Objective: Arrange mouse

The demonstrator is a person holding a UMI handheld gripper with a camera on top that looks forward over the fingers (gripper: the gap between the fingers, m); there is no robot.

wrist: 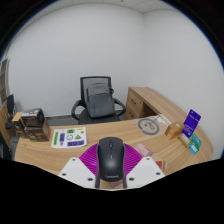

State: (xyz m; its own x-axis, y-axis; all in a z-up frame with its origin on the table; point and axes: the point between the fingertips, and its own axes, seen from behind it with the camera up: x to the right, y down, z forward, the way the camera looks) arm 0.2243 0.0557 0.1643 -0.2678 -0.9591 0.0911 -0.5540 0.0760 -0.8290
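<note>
Gripper (pixel 111 172) pinching a black computer mouse (pixel 110 158) between both magenta pads (pixel 88 160), held above the wooden desk (pixel 150 105); long axis running straight ahead along the fingers toward the office chair (pixel 97 98).

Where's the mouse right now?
In the gripper view, the black mouse sits between the hand-held gripper's pink-padded fingers, over the wooden desk, office chair beyond.
</note>
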